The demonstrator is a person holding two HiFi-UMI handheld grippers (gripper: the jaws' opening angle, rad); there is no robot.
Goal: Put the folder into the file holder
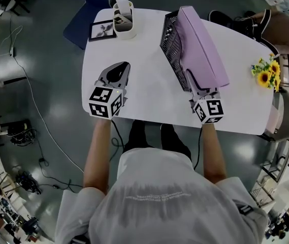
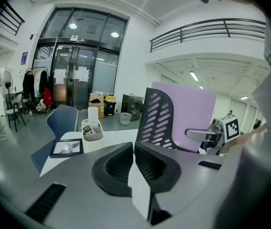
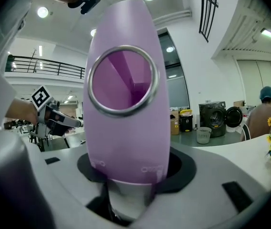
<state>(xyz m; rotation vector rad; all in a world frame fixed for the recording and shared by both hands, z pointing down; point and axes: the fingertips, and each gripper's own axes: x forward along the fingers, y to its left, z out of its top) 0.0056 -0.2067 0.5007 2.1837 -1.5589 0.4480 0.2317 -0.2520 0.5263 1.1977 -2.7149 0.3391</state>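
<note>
A purple box folder [image 1: 200, 44] stands tilted in the black mesh file holder [image 1: 170, 44] at the back right of the white table [image 1: 144, 90]. My right gripper [image 1: 201, 89] is at the folder's near end. In the right gripper view the folder's spine [image 3: 123, 123] with its metal finger ring fills the space between the jaws, touching both pads, so this gripper [image 3: 125, 175] is shut on it. My left gripper [image 1: 118, 71] hovers over the table's left part, shut and empty [image 2: 133, 149], well left of the holder [image 2: 156, 120].
A white desk organizer [image 1: 124, 18] and a framed picture [image 1: 102, 30] sit at the table's far left. Sunflowers [image 1: 267, 72] stand at the right edge. A blue chair [image 1: 91, 4] is behind the table and a brown seat [image 1: 281, 32] is to the right.
</note>
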